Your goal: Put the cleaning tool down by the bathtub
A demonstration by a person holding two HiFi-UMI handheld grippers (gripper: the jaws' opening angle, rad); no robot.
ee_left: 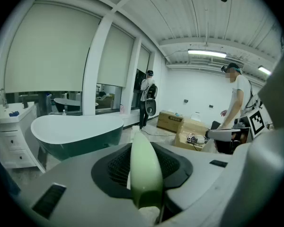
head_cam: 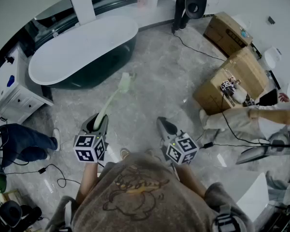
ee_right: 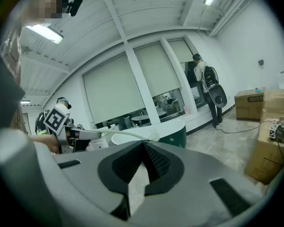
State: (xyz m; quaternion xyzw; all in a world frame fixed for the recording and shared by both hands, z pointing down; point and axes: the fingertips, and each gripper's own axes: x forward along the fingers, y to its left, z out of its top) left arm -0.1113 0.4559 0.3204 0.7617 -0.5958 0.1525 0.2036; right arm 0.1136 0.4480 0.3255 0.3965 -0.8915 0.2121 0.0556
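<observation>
Left gripper [head_cam: 97, 123]: lower left of the head view; its jaws are closed narrow on the near end of the cleaning tool's pale green handle, which fills the gap between them in the left gripper view.
Cleaning tool [head_cam: 117, 92]: held off the floor, not yet set down. The handle runs up the frame from the jaws, and the head sits near the centre of the head view, aimed at the tub's right end.
Bathtub [head_cam: 82, 47]: white freestanding tub with a dark outer wall, upper left of the head view, with bare grey marble floor [head_cam: 154, 81] in front of it.
Right gripper [head_cam: 165, 127]: lower centre; its jaw tips meet with nothing between them. It is idle and apart from the tool.
Step in hand: you appear to be carrying the tool toward the tub.
Doing it well: bring the head close to the dark wall, lower the far end to the floor first, then lay the handle down along the tub's side. Open the jaws only once the whole length rests.
Watch for: the long handle gripped at one end may swing or droop. Do not knock the head against the tub. The black cable [head_cam: 195, 50] lies well to the right, so stay left of it.
</observation>
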